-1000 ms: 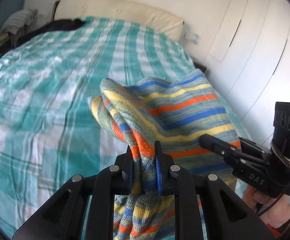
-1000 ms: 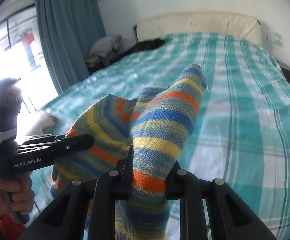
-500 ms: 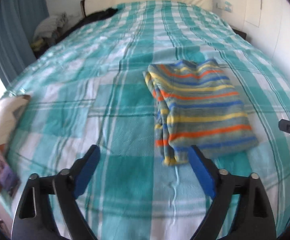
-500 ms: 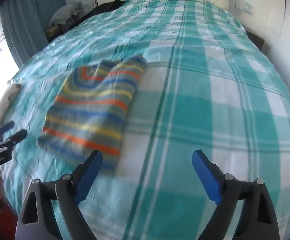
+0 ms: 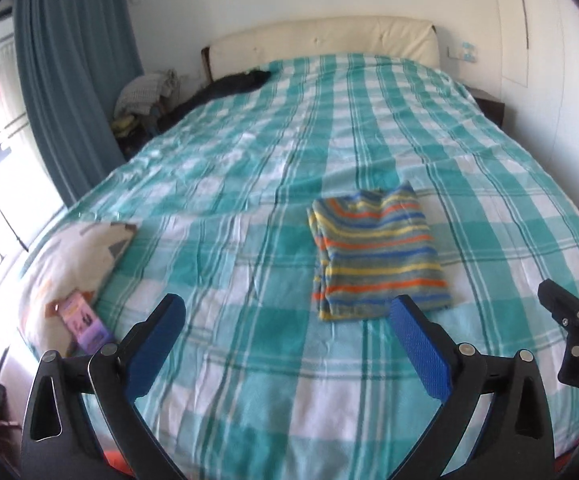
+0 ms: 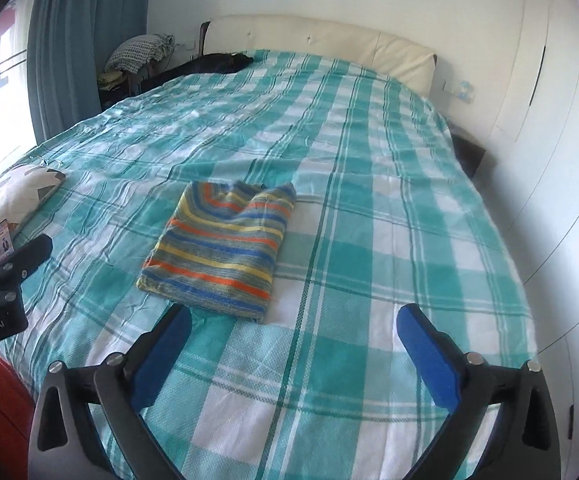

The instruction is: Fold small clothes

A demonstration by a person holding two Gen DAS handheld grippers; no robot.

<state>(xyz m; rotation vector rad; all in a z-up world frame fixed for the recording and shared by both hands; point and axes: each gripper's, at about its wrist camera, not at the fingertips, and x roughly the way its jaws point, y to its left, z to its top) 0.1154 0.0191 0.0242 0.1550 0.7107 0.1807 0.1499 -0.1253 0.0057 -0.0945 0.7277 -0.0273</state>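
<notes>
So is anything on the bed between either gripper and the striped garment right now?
Nothing visible. The folded striped garment lies flat on the checked bedspread, with only bare spread between it and the left gripper and the right gripper, whose jaws are opening, empty.

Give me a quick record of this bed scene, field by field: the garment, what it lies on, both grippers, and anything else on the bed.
garment: striped knit garment, folded into a rectangle, lying flat
surface: teal and white plaid bedspread
left gripper: jaws opening, nothing between them, short of the garment's near edge
right gripper: jaws opening, nothing between them, apart from the garment
other items: patterned pillow at the bed's left edge, a small card on it; dark cloth near the headboard
</notes>
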